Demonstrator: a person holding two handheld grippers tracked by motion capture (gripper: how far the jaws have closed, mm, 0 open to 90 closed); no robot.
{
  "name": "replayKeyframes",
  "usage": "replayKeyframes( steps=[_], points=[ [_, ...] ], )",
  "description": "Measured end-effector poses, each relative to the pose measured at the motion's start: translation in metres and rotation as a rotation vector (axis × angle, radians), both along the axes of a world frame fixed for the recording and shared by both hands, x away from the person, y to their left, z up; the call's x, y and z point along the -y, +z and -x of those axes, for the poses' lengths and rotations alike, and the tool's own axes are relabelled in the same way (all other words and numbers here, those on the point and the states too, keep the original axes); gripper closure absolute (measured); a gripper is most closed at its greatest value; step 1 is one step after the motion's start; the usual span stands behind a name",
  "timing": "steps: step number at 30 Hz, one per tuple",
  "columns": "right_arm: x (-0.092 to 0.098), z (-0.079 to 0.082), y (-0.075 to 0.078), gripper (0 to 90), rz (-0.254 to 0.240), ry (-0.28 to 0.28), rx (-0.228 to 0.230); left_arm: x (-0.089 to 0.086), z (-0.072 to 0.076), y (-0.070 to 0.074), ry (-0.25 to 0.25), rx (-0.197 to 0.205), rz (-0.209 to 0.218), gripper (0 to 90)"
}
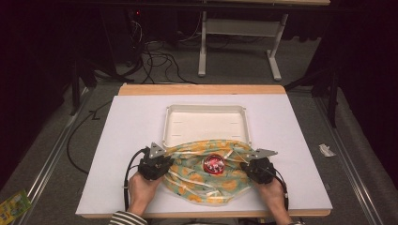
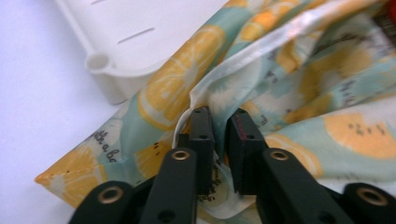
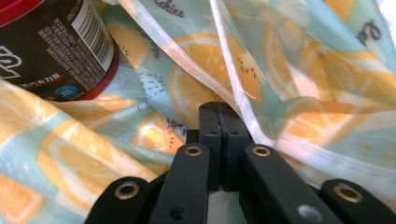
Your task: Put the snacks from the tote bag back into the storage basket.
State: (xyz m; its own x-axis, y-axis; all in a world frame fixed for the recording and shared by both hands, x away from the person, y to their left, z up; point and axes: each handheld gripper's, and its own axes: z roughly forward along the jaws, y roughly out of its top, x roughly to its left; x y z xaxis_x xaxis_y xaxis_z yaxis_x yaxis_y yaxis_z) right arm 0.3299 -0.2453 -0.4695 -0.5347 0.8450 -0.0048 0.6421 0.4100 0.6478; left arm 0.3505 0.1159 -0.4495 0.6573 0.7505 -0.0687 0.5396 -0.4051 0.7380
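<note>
So the person has both grippers on a lemon-print plastic bag (image 1: 206, 171) lying at the near edge of the white table (image 1: 131, 122), its far edge draped over the front rim of an empty white tray (image 1: 205, 123). The left gripper (image 2: 219, 116) sits at the bag's left side with its jaws a little apart; a fold of the film runs into the gap, but the pads don't look like they're really biting. The right gripper (image 3: 218, 109) has its jaws pressed flat together on the right side, probably pinching the bag's edge, though the film between the pads is hard to make out. Inside the bag's mouth stands a dark can with a red lid (image 1: 214, 164), upright as far as one can tell. Best bet for the step: keep the right side pinned, get the left jaws onto a single layer at the rim rather than a bunched fold, and keep things gentle so the can doesn't tip.
</note>
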Motion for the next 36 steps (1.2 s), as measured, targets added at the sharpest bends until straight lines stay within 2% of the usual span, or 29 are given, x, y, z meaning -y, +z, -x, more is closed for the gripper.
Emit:
replayKeyframes(
  steps=[4,10,15,18,22,29,33,36],
  points=[
    [0.0,0.0,0.0,90.0,0.0,0.0,0.0,0.001,0.01,0.008,-0.028,0.008,0.023,75.5],
    [-0.001,0.0,0.0,90.0,-0.003,0.001,0.001,0.01,0.022,0.021,-0.084,0.032,0.056,75.7],
    [-0.001,0.0,0.0,90.0,-0.001,0.0,-0.002,0.03,0.022,0.02,-0.145,0.013,0.055,75.7],
    [-0.001,0.0,0.0,90.0,0.0,0.002,-0.002,0.042,0.017,0.015,-0.154,-0.005,0.049,73.8],
    [-0.001,0.0,0.0,90.0,0.001,0.003,-0.001,0.051,0.007,0.005,-0.137,-0.042,0.031,72.3],
    [-0.001,0.0,0.0,90.0,-0.001,0.003,0.0,0.054,-0.004,-0.01,-0.078,-0.078,-0.062,69.0],
    [-0.002,0.0,0.0,90.0,0.002,0.002,0.003,0.051,-0.009,-0.017,-0.042,-0.113,-0.101,67.2],
    [-0.002,0.0,0.0,90.0,0.008,0.006,0.003,0.052,-0.01,-0.017,-0.017,-0.094,-0.123,66.7]
  ],
)
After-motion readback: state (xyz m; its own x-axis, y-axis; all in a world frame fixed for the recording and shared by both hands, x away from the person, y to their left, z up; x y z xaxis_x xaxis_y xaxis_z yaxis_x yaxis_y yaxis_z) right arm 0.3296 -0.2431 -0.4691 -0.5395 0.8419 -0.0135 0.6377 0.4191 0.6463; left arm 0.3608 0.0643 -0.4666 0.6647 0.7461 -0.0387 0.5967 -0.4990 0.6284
